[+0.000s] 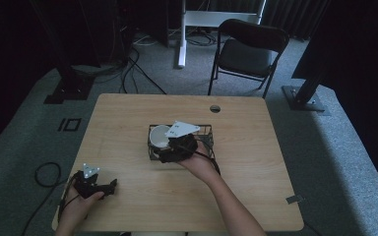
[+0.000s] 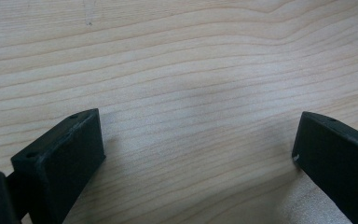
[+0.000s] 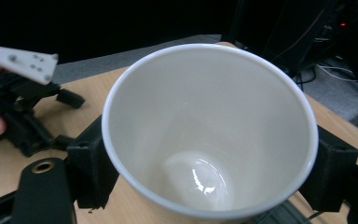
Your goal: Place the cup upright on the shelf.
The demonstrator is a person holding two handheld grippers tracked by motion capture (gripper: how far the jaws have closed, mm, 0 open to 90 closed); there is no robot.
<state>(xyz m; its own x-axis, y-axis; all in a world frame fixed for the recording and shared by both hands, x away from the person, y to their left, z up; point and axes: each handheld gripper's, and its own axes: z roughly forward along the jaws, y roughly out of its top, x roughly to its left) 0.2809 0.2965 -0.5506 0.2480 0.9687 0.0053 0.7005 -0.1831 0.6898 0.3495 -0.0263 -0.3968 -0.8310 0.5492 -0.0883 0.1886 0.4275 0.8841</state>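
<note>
Cup (image 3: 209,135): stiff, slick, breakable; I'm clamping the right tongs (image 3: 209,172) across its outer wall.
Left tongs (image 2: 196,154): I'm resting them apart, nothing between them.

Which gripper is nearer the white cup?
Right. The right gripper clasps the white cup at the wire basket; the left gripper rests apart at the table's near-left corner, open.
</note>
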